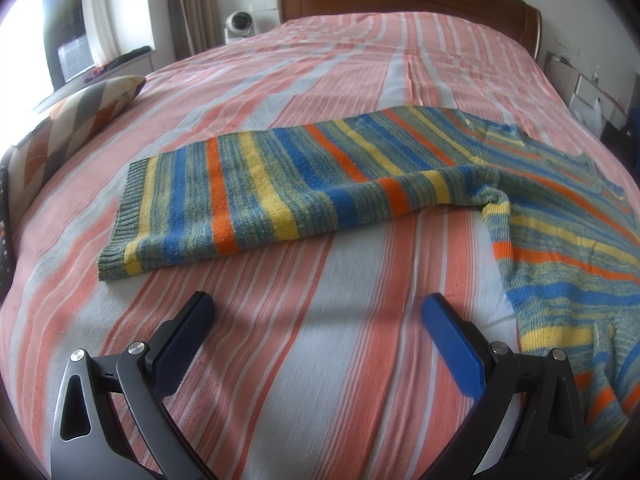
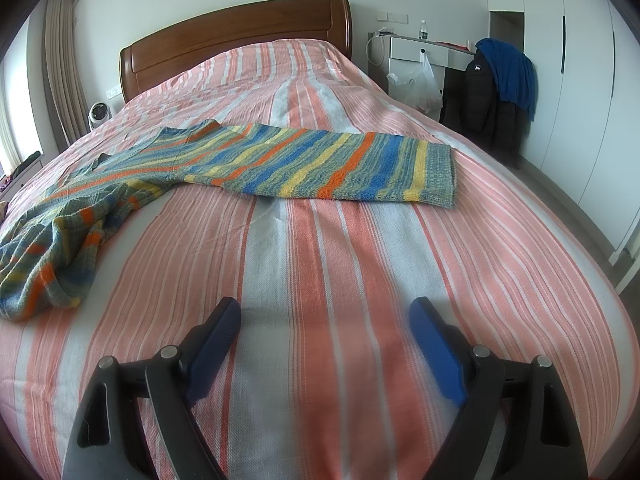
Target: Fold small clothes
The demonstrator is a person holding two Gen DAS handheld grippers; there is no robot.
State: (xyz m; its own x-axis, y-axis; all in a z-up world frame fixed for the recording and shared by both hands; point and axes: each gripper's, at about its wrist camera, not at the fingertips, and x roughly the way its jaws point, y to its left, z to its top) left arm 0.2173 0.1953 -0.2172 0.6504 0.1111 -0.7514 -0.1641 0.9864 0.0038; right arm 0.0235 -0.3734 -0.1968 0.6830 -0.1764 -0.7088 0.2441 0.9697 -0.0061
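A knitted sweater with blue, orange, yellow and grey-green stripes lies spread on the bed. In the left wrist view its left sleeve (image 1: 260, 192) stretches flat toward the left, and the body runs off to the right. In the right wrist view the other sleeve (image 2: 340, 164) reaches right, with the body bunched at the left edge. My left gripper (image 1: 318, 304) hovers open over bare bedspread in front of the sleeve, nothing between its blue pads. My right gripper (image 2: 324, 312) is open too, a short way before its sleeve, holding nothing.
The bed (image 2: 320, 260) carries a pink, white and grey striped cover and a wooden headboard (image 2: 240, 28). A patterned pillow (image 1: 76, 120) lies at the bed's left edge. A chair with dark and blue clothes (image 2: 500, 80) and a bedside desk stand to the right.
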